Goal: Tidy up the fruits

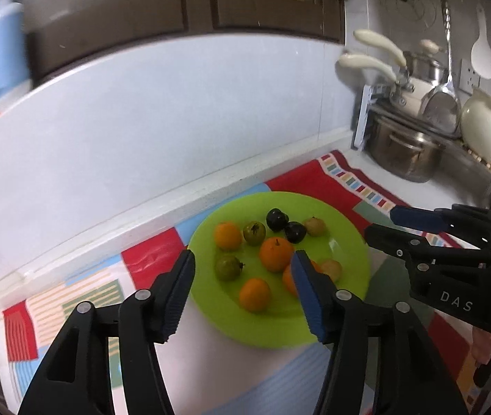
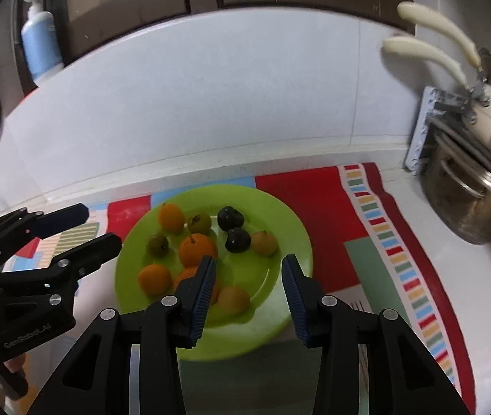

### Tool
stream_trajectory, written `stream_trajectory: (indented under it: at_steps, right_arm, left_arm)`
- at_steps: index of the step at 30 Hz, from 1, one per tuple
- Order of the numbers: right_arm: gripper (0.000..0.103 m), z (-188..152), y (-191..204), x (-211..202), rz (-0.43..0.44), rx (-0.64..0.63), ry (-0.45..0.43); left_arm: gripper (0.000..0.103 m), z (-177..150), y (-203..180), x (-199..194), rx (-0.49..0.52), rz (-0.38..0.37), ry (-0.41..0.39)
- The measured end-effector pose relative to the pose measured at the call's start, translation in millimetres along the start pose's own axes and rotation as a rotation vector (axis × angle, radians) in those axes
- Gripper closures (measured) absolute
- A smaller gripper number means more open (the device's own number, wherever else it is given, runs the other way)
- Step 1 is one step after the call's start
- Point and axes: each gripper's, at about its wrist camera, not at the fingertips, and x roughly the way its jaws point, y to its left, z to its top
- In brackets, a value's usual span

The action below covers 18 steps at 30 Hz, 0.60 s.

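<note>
A green plate (image 1: 345,242) (image 2: 280,214) sits on a colourful mat and holds several fruits: oranges (image 1: 276,254) (image 2: 197,250), two green fruits (image 1: 254,232) (image 2: 157,245), two dark plums (image 1: 276,219) (image 2: 230,218) and pale yellow-brown fruits (image 1: 314,226) (image 2: 263,243). My left gripper (image 1: 243,269) is open and empty, hovering over the plate's near side. My right gripper (image 2: 249,273) is open and empty above the plate's near edge. Each gripper shows in the other's view: the right one at the right edge (image 1: 380,223), the left one at the left edge (image 2: 102,224).
The patterned mat (image 1: 314,180) (image 2: 314,193) lies on a white counter against a white backsplash. A steel pot (image 1: 401,154) (image 2: 466,204) and a rack of cookware with cream handles (image 1: 380,45) stand at the right. A blue soap bottle (image 2: 39,41) stands at the back left.
</note>
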Motion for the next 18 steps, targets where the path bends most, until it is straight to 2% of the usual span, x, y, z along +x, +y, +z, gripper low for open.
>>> stream_trajectory:
  at_steps: [4,6,9,16,18]
  right_arm:
    - [0.052,-4,4,-34,-0.018,0.001,-0.051]
    - [0.051,-7,7,-54,-0.033,0.001,-0.078]
    - [0.039,-13,12,-79,-0.051,0.005,-0.105]
    - [0.034,-38,28,-128,-0.073,-0.007,-0.157]
    - [0.032,-47,32,-140,-0.084,-0.011,-0.169]
  left_arm:
    - [0.036,-5,-1,-30,-0.041,0.017,-0.026]
    - [0.032,-9,-1,-47,-0.063,0.031,-0.043]
    - [0.026,-16,-5,-68,-0.069,0.036,-0.064]
    - [0.011,-37,-16,-115,-0.081,0.07,-0.102]
    - [0.01,-43,-18,-126,-0.086,0.077,-0.109]
